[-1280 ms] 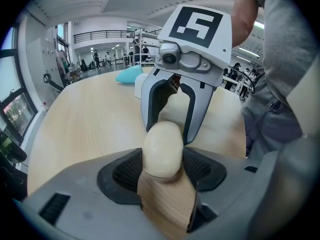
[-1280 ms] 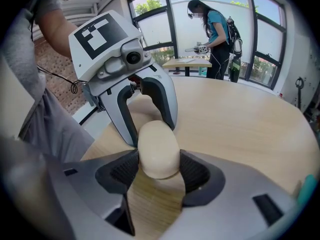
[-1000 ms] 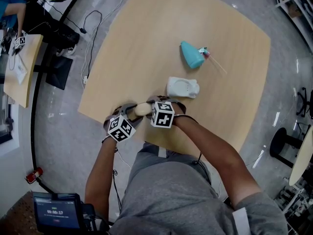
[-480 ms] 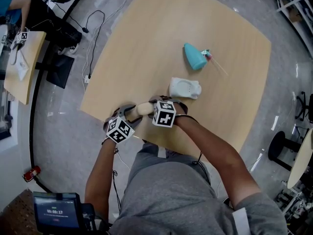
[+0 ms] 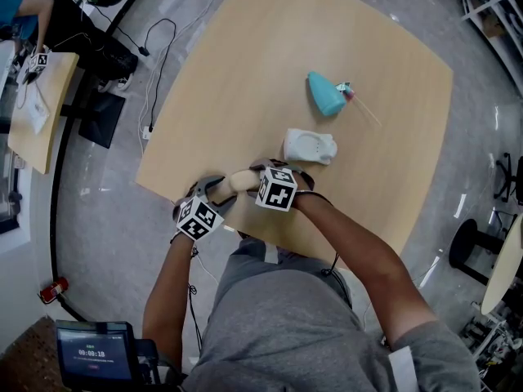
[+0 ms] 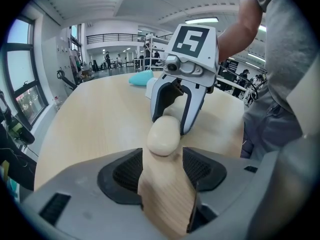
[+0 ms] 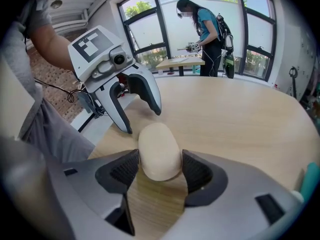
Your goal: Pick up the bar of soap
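Where the wooden table [image 5: 245, 72] nears its front edge, the bar of soap [image 7: 158, 149] is found: cream, oval, pressed on both sides by the pads of the right gripper [image 7: 159, 158], whose jaws are closed against it. The left gripper [image 6: 162, 156] is set opposite with its jaws parted; bare table is seen between them, and the soap's other end lies at their tips. Beyond the grippers a white soap dish [image 5: 309, 146] is recorded, and past it a teal object [image 5: 324, 93].
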Tool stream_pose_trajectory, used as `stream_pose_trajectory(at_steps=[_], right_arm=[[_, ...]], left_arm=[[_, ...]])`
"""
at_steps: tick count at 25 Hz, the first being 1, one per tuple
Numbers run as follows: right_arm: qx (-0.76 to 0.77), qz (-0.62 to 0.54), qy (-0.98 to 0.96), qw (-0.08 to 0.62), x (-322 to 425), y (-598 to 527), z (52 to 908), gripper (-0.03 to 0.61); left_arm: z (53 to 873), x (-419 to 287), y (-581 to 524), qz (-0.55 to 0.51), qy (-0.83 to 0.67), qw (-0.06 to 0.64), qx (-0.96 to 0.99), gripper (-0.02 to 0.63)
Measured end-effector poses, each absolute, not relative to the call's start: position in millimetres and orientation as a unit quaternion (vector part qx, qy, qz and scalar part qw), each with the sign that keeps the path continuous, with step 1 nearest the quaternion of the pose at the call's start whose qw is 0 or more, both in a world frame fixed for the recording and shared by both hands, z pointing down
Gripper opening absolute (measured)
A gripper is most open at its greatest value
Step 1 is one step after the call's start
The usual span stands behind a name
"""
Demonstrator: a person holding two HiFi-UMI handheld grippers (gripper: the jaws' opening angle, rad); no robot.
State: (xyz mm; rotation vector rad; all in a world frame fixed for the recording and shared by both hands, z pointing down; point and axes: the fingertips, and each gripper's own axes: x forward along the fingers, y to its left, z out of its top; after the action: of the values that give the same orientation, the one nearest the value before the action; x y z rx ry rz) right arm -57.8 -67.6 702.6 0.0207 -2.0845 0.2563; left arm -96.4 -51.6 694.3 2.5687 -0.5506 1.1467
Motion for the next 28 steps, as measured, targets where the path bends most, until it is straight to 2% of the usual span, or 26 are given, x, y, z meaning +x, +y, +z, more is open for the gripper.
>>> stream_pose_trajectory(at_steps=[19, 28], right_arm=[[0.063, 0.139, -0.863, 0.482, -46.6, -72.2, 703.1, 0.258], [0.109, 0.185, -0.864, 0.455, -43.3, -72.2, 702.0, 0.258]], left_arm=[[692.2, -100.1, -52.1, 0.376, -0.236, 0.169, 0.88, 0.183], [680.6, -111.7, -60.7, 0.339, -0.293, 0.212, 0.869, 0.063]])
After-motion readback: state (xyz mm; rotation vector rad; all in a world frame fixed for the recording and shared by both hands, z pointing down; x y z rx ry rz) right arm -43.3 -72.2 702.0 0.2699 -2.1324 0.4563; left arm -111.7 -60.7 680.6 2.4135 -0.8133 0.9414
